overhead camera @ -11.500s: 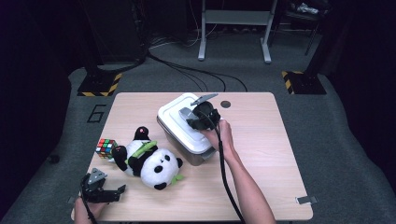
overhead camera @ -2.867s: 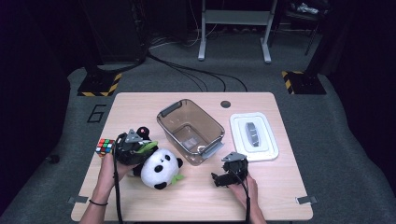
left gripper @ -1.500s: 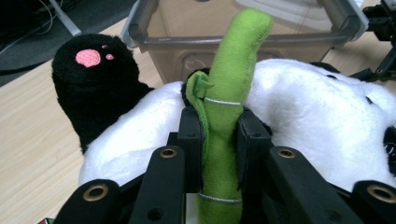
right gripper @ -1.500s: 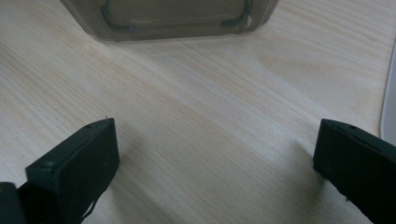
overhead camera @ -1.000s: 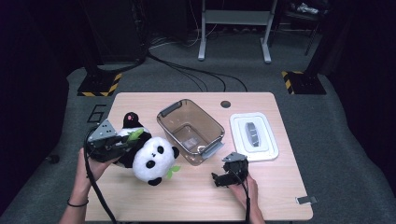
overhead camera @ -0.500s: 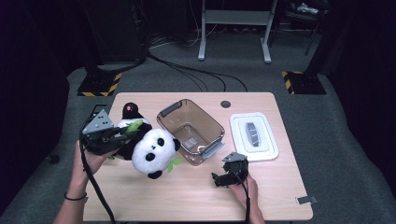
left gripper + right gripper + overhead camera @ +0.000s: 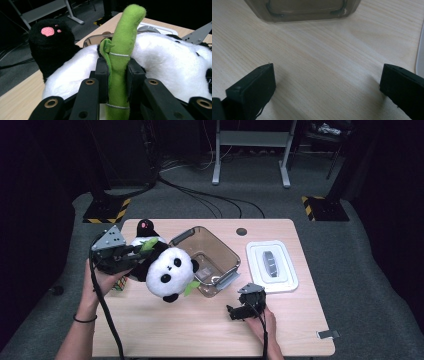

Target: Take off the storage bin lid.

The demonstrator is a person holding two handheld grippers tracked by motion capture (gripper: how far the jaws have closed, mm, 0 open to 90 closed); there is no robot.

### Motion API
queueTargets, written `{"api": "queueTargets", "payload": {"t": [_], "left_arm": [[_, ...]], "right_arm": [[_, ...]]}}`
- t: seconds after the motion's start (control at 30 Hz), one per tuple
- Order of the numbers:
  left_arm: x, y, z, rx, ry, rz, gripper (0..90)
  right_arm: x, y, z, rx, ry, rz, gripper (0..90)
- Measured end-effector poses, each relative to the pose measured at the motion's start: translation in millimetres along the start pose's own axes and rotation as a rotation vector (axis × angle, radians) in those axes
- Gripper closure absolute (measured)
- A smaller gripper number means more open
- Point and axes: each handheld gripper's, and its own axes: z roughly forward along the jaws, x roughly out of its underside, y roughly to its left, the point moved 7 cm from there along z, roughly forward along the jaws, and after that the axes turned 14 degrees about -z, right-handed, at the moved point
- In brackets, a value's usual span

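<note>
Cube puzzle (image 7: 120,283): a small multicoloured cube on the worktop (image 7: 165,330) near its left edge, mostly hidden under the person's left hand (image 7: 102,280).
Left gripper (image 7: 131,256): held above the left part of the worktop, pointing toward the right in the high view, with its grey three-cornered plate on top and its cable hanging down along the forearm.
Left fingers (image 7: 102,75): clenched on the green bamboo stalk (image 7: 122,50) of the toy, one black pad on each side of the stalk, which stands up between them in the left gripper view.
Panda plush (image 7: 167,272): hangs from that stalk, off the worktop, just left of the tub; its white head with black ears and eye patches faces the camera, and a black foot with a pink sole (image 7: 48,31) sticks up behind the gripper.
Tub (image 7: 227,257): a clear brownish plastic box with grey handles, open at the top, standing at an angle in the middle of the worktop, just beside the panda's head.
Right gripper (image 7: 235,312): low at the near edge of the worktop, just in front of the tub's near corner, held in the person's right hand (image 7: 260,322).
Right fingers (image 7: 252,90): released, standing wide apart with bare wood between them; the tub's wall lies ahead of them.
Lid (image 7: 271,266): white, with a grey handle in its middle, lying flat on the worktop to the right of the tub and apart from it.
</note>
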Motion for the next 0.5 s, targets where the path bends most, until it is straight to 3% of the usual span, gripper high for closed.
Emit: {"api": "queueTargets", "payload": {"t": [0.5], "left_arm": [[-23.8, -3.1, 30.3, 0.052, -0.005, 0.022, 75.4]], "right_arm": [[0.0, 0.0, 0.0, 0.001, 0.0, 0.001, 0.0]]}}
